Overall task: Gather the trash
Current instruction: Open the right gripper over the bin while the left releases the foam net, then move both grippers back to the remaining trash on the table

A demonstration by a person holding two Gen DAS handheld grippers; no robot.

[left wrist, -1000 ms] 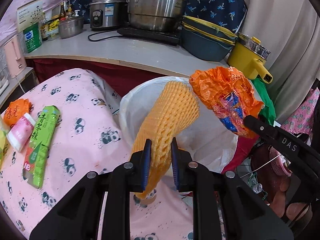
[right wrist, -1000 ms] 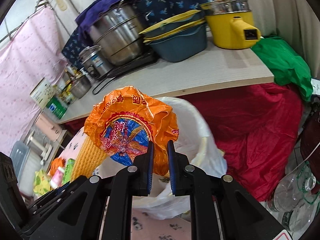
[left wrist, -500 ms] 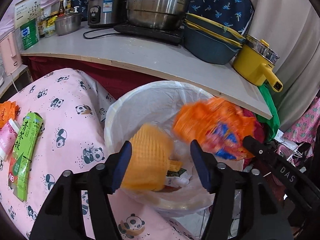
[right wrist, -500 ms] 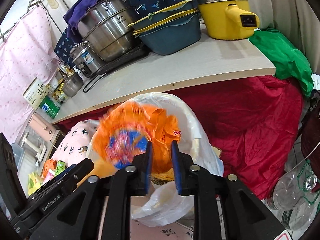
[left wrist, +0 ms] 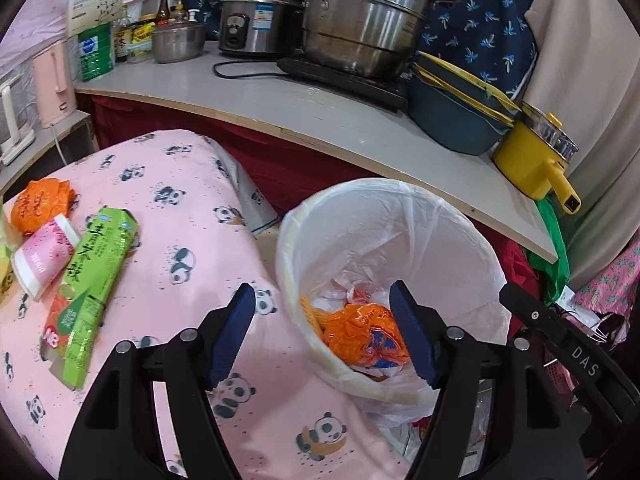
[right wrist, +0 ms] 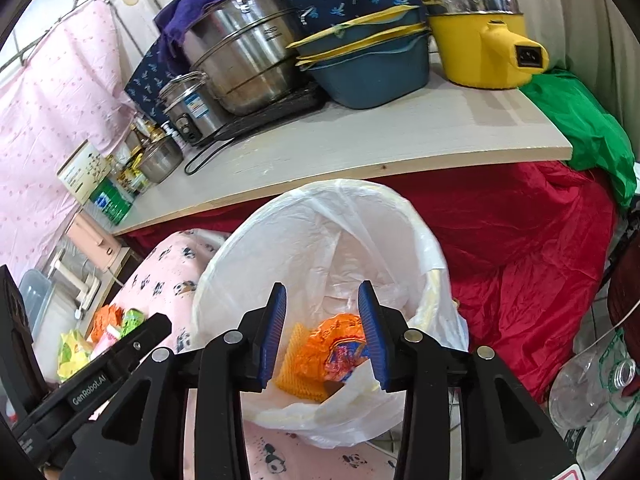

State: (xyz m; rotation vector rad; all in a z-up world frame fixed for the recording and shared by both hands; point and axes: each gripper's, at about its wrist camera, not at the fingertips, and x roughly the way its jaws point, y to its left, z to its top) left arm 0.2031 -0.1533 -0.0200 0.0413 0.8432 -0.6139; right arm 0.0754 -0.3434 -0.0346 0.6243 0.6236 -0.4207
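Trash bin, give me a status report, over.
Left gripper and right gripper open, jaws just opening, nothing between them. Orange wrapper and foam net in the bin. Green carton on the table. Nothing in the way.

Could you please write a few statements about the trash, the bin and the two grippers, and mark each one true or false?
1. The orange wrapper lies inside the white-lined bin. True.
2. The left gripper is clamped on the yellow foam net. False: it is open and empty; the net lies in the bin.
3. A green carton lies on the panda cloth. True.
4. The right gripper holds a bottle. False: its fingers are apart with nothing between them.
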